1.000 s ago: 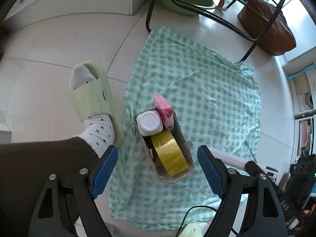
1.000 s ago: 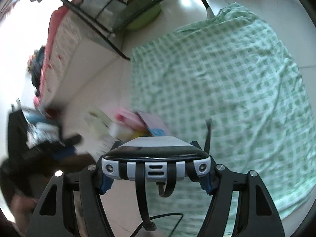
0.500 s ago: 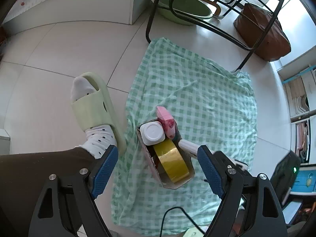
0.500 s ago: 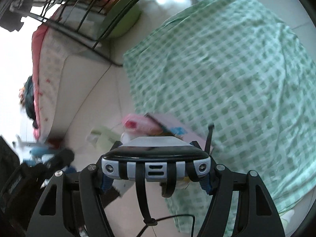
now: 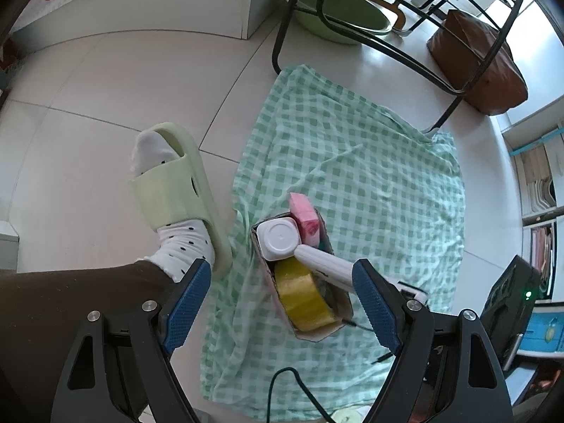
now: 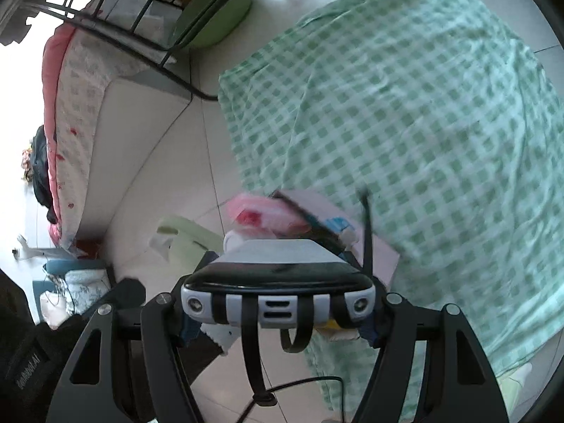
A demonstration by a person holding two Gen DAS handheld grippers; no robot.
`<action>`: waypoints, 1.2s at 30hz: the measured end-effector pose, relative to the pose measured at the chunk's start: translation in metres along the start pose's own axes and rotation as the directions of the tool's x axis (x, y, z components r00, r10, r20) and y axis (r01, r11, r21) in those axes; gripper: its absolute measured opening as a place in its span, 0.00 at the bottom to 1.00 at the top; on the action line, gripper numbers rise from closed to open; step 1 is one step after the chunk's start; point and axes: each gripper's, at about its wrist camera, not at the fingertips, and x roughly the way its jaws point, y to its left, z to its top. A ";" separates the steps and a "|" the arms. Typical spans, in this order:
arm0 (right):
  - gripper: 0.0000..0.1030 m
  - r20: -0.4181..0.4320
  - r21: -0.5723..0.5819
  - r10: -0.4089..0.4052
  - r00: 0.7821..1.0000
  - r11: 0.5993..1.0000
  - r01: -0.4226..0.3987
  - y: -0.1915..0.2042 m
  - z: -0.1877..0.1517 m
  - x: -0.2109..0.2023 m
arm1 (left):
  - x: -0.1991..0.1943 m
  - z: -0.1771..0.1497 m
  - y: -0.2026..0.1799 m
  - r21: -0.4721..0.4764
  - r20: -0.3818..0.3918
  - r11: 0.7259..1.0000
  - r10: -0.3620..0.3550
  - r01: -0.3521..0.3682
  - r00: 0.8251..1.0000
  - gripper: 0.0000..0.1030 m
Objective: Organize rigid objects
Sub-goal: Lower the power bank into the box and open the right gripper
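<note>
Device (image 6: 278, 275): white-grey slab, black top edge, black straps, thin black antenna. Right claw (image 6: 278, 320) grips it across its width, long axis pointing away and down; in the left view its tip (image 5: 322, 262) sits over the box (image 5: 338, 320) beside the white jar (image 5: 278, 238), above the yellow tape (image 5: 303, 299). Left claw (image 5: 282, 312) gapes empty, aimed steeply down over the box on the green cloth (image 5: 370, 162).

Bright daylight, fisheye-warped edges, motion blur in right view.
</note>
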 end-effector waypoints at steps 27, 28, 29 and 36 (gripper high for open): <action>0.98 -0.226 -0.296 -0.064 0.972 0.955 -0.006 0.011 -0.041 0.004 | -0.001 -0.004 -0.007 0.037 0.012 0.999 0.018 -0.019 1.000 0.79; 0.98 -0.231 -0.298 -0.061 0.971 0.955 -0.011 0.010 -0.043 0.001 | -0.001 -0.004 -0.007 0.037 0.011 0.999 0.016 -0.016 1.000 0.79; 0.98 -0.233 -0.294 -0.055 0.971 0.956 -0.016 0.009 -0.044 -0.005 | -0.001 -0.004 -0.008 0.039 0.013 0.999 0.013 -0.014 1.000 0.79; 1.00 -0.155 -0.366 -0.156 0.976 0.926 0.090 -0.004 -0.050 -0.043 | -0.008 -0.011 -0.018 0.082 0.040 0.994 -0.080 0.077 0.996 0.79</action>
